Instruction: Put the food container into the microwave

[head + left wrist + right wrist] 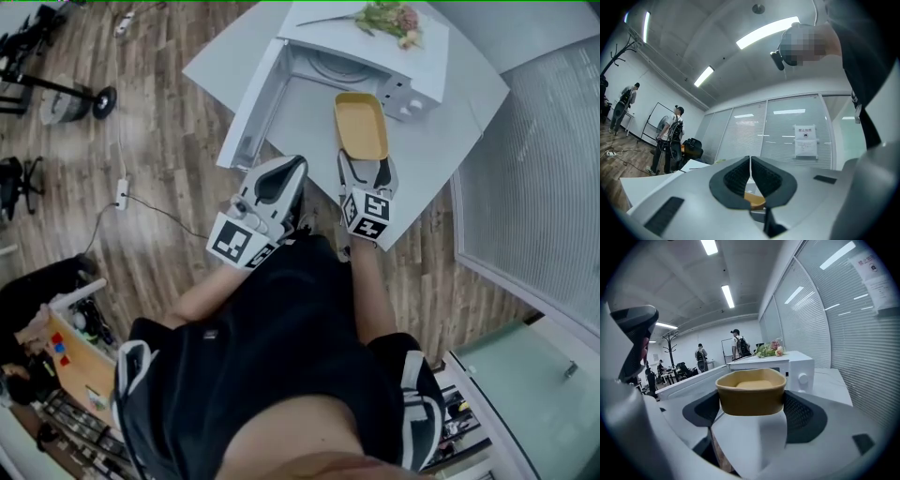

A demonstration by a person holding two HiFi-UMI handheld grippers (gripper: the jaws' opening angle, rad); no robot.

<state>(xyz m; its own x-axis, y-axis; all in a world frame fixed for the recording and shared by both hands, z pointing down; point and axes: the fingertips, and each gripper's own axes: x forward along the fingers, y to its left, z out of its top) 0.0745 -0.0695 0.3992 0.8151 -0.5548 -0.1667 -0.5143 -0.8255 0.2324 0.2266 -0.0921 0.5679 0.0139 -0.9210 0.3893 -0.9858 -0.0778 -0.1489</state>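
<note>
My right gripper (pixel 364 161) is shut on the near end of a tan, empty food container (pixel 361 125), held level above the white table (pixel 441 150). In the right gripper view the container (pixel 751 391) sits gripped between the dark pads (pixel 800 414), with the white microwave (pixel 780 364) just beyond it. The microwave (pixel 361 52) stands at the table's far side with its door (pixel 255 103) swung wide to the left and the cavity showing. My left gripper (pixel 281 178) hangs shut and empty at the table's near edge, left of the container; its pads (pixel 739 177) meet at their tips.
A bunch of flowers (pixel 389 19) lies on top of the microwave. Glass partitions with blinds (pixel 534 169) run along the right. Wooden floor (pixel 141 141) with a cable and power strip (pixel 122 193) lies left of the table. People stand far off in the room (pixel 672 136).
</note>
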